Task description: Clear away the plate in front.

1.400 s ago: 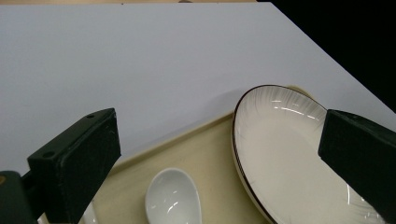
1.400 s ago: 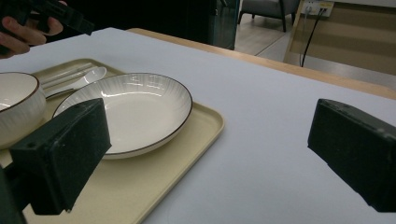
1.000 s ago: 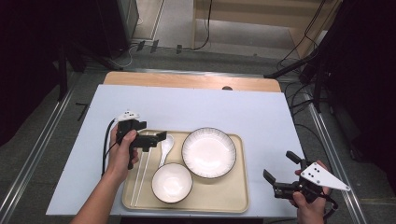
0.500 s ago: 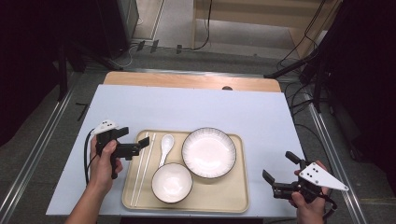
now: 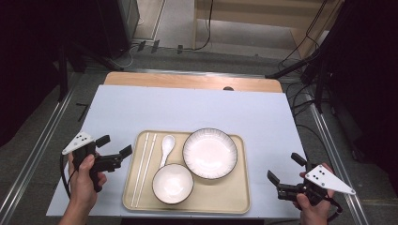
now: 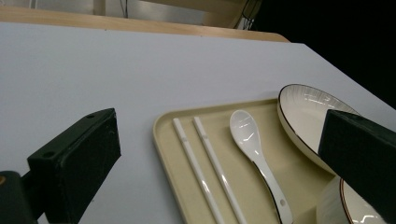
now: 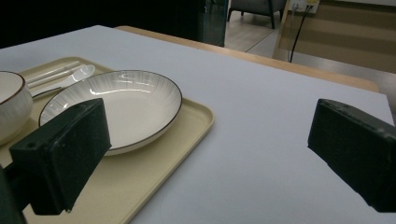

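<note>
While both tools stood apart and empty, my left tool [image 5: 114, 150] hovered beside the tray [image 5: 187, 204]; next I judged to reach the chopsticks [image 6: 205, 163].

A white-covered table [image 5: 197, 110] carries a beige tray [image 5: 234, 197] near its front edge

Blk jaws, grey tri plates.

Hand-held gripper [image 7: 205, 154] jaws wide apart, plate [image 7: 112, 105] on beige tray [image 7: 187, 126], bowl [image 7: 11, 109] at left
</note>
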The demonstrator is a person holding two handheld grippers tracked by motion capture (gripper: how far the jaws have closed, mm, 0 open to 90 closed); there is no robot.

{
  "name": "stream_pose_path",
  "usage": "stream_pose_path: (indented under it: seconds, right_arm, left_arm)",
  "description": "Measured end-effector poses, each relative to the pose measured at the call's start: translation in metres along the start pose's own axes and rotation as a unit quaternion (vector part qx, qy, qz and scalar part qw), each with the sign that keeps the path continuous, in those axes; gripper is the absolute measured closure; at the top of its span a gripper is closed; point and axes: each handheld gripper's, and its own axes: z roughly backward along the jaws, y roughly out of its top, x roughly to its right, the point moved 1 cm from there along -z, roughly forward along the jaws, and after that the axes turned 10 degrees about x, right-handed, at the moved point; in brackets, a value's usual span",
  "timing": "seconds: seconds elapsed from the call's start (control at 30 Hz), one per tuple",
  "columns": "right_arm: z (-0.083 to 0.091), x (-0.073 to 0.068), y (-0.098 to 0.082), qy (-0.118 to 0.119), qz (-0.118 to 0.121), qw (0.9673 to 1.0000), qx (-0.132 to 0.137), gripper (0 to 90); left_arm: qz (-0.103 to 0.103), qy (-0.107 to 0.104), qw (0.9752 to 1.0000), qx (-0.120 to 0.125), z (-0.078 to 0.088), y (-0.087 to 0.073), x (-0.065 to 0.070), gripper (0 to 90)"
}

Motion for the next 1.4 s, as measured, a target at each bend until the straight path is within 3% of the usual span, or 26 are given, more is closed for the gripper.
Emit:
stream_pose_path:
  seconds: [0.1, 0.23, 0.3, 0.67, 0.83, 0.93, 1.0, 1.13, 1.23, 1.4]
  right_arm:
    - [0.000, 0.001, -0.003, -0.010, -0.006, 0.9999, -0.005, 0.0]
    - [0.001, 0.003, -0.004, -0.018, -0.011, 0.9998, 0.001, 0.0]
    - [0.000, 0.005, -0.005, -0.024, -0.015, 0.9996, -0.001, 0.0]
    - [-0.003, 0.010, -0.015, -0.044, -0.034, 0.9983, -0.017, 0.0]
    - [0.001, 0.014, -0.017, -0.049, -0.034, 0.9981, -0.018, 0.0]
    - [0.004, 0.021, -0.020, -0.060, -0.056, 0.9966, -0.011, 0.0]
    - [0.006, 0.027, -0.022, -0.067, -0.067, 0.9955, -0.007, 0.0]
    - [0.008, 0.035, -0.030, -0.085, -0.067, 0.9940, -0.018, 0.0]
    - [0.007, 0.038, -0.030, -0.098, -0.073, 0.9923, -0.017, 0.0]
    - [0.008, 0.035, -0.026, -0.101, -0.066, 0.9926, -0.011, 0.0]
  left_arm:
    - [-0.013, 0.008, 0.9999, 0.000, 0.008, -0.004, -0.003, 0.0]
    - [0.001, 0.014, 0.9998, 0.014, 0.022, -0.012, -0.009, 0.0]
    - [-0.011, 0.028, 0.9994, 0.017, 0.030, -0.016, -0.012, 0.0]
    - [-0.012, 0.056, 0.9982, 0.017, 0.070, -0.025, -0.040, 0.0]
    - [-0.015, 0.069, 0.9975, 0.002, 0.072, -0.032, -0.045, 0.0]
    - [-0.018, 0.075, 0.9970, -0.010, 0.070, -0.036, -0.044, 0.0]
    - [-0.015, 0.075, 0.9970, -0.004, 0.072, -0.036, -0.043, 0.0]
    - [-0.006, 0.079, 0.9967, 0.015, 0.081, -0.035, -0.046, 0.0]
    - [-0.010, 0.080, 0.9967, 0.011, 0.081, -0.036, -0.049, 0.0]
    - [-0.001, 0.078, 0.9970, 0.005, 0.076, -0.038, -0.053, 0.0]
